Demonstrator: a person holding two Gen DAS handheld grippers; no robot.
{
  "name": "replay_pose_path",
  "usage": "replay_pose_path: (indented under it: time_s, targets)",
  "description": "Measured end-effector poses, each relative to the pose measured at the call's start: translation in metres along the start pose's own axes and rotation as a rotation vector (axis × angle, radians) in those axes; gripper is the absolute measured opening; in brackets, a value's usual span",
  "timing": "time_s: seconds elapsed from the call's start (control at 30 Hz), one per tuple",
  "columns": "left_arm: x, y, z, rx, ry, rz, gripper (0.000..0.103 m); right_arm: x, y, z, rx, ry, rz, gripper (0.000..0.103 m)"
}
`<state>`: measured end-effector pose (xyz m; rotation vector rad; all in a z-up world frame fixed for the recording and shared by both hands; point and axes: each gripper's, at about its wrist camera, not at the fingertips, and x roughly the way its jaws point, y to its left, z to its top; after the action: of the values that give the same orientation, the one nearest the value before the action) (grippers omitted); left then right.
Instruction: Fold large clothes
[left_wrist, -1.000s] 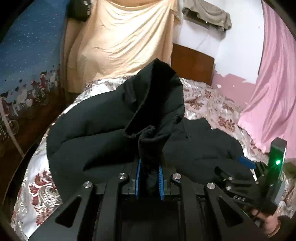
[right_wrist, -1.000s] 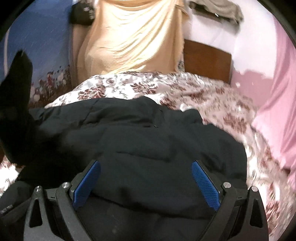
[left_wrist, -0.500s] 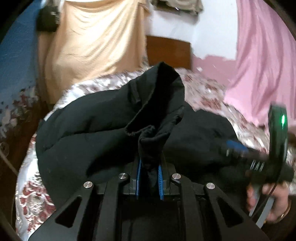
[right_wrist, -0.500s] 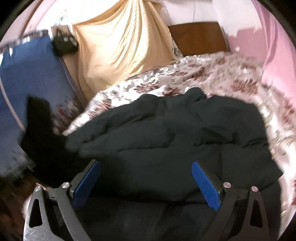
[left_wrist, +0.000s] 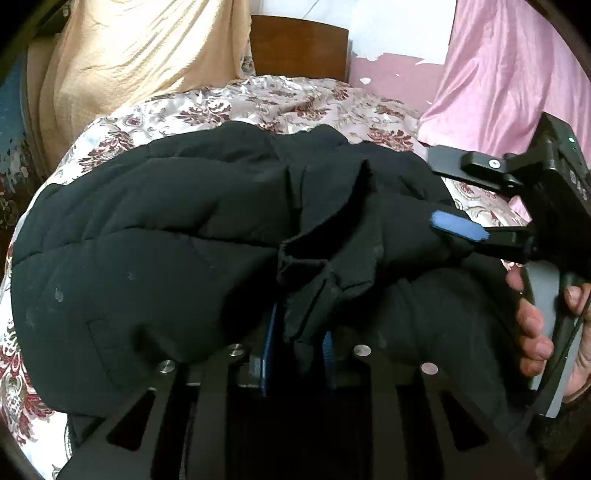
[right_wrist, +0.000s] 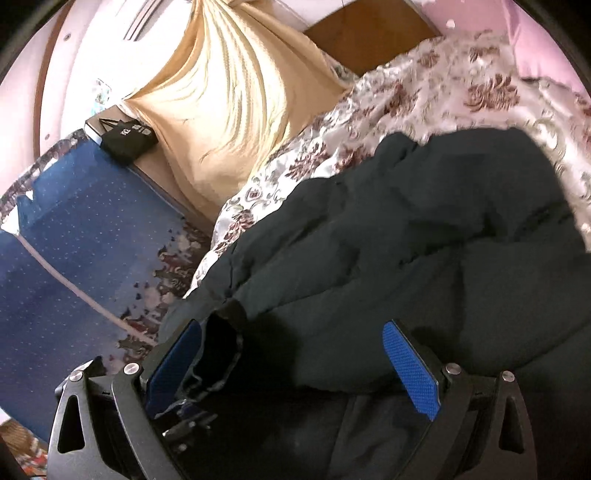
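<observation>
The black padded jacket lies spread across the bed, on its floral satin cover, its long axis running roughly side to side in the left wrist view, with the bulk of the quilted body to the left and a sleeve doubled over on top toward the middle. The left tool sits right at the near edge of the garment, and the ribbed sleeve cuff hangs down between its two blue pads; the jaws have just been opening, so the pads now stand a little apart on either side of the cuff, and it looks as if the pinch has slackened rather than being held firm. The right tool has its jaws spread wide with nothing pressed between the pads, and in its own view it hovers just over the near part of the jacket, a dark cuff-like opening lying just inside its left finger. From the left wrist view that right tool, gripped by a hand, reaches in from the right side over the folded sleeve. The left tool is the nearer one to the cuff; what the coming move turns on, I judge, is that the sleeve already lies across the jacket's body, directly ahead of the left tool.
</observation>
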<state>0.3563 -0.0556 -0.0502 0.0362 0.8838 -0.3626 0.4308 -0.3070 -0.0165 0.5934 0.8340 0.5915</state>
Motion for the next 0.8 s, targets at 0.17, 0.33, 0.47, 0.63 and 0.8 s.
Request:
replay_pose_path:
  time_s: [0.17, 0.33, 0.47, 0.63, 0.8]
  targets:
    - [0.003, -0.005, -0.006, 0.025, 0.022, -0.04, 0.043, 0.013, -0.009, -0.006, 0.048, 0.041, 0.026, 0.098]
    - [-0.007, -0.01, -0.01, 0.045, 0.014, -0.071, 0.066, 0.015, -0.014, -0.008, 0.068, 0.048, 0.02, 0.091]
    - [-0.021, -0.01, -0.015, 0.048, 0.007, -0.065, 0.076, 0.019, -0.005, -0.011, 0.016, 0.049, -0.039, 0.087]
    - [-0.05, -0.002, -0.02, 0.006, -0.006, -0.064, 0.083, 0.021, 0.002, -0.016, -0.013, 0.048, -0.091, 0.086]
    - [-0.084, 0.03, -0.025, -0.088, -0.04, 0.073, 0.083, 0.017, 0.015, -0.023, -0.027, 0.034, -0.087, 0.075]
